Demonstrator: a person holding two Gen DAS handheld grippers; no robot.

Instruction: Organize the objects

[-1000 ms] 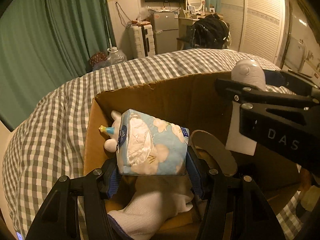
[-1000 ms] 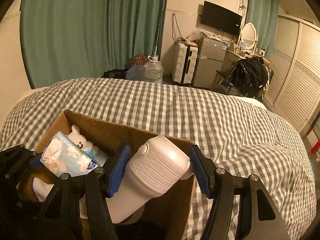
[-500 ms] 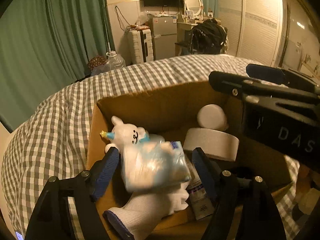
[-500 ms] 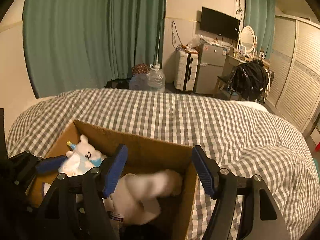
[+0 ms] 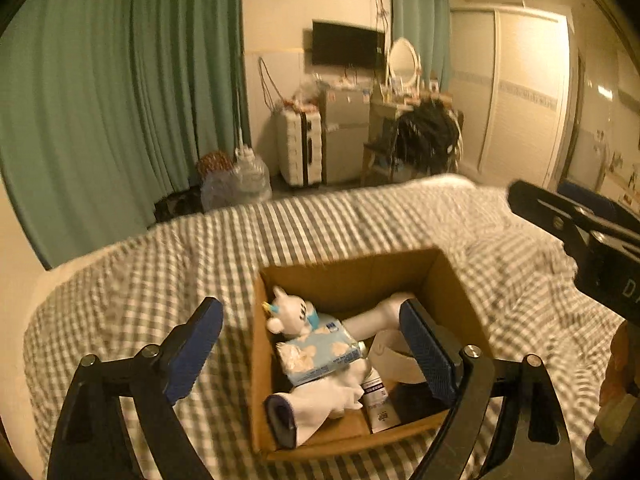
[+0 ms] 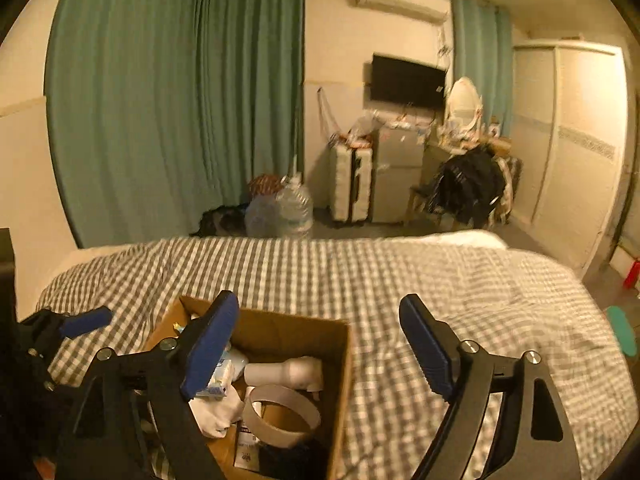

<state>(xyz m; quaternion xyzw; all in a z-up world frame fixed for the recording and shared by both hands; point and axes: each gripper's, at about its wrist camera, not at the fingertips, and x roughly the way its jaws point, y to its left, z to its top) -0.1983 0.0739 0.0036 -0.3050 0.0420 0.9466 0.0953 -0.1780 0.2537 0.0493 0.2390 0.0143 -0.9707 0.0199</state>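
An open cardboard box (image 5: 448, 280) sits on the checked bed (image 5: 160, 272). Inside lie a blue floral tissue pack (image 5: 320, 350), a white plush toy (image 5: 290, 312), a white bottle (image 5: 378, 318), a white glove (image 5: 320, 400), a tape roll (image 6: 280, 416) and a small carton (image 5: 380, 404). My left gripper (image 5: 312, 344) is open and empty, raised above the box. My right gripper (image 6: 320, 344) is open and empty, above the box's right wall (image 6: 340, 380); its arm shows at the right of the left wrist view (image 5: 580, 236).
The checked bedspread (image 6: 440, 280) spreads around the box. Beyond the bed are green curtains (image 6: 160, 100), water jugs (image 6: 288, 212), a suitcase (image 6: 352, 184), a small fridge (image 6: 396, 172), a chair with black clothes (image 6: 468, 188) and a wardrobe (image 6: 576, 140).
Both grippers opened: the left let go of the tissue pack, the right let go of the white bottle. Both objects now lie in the box, and both grippers have pulled up and back.
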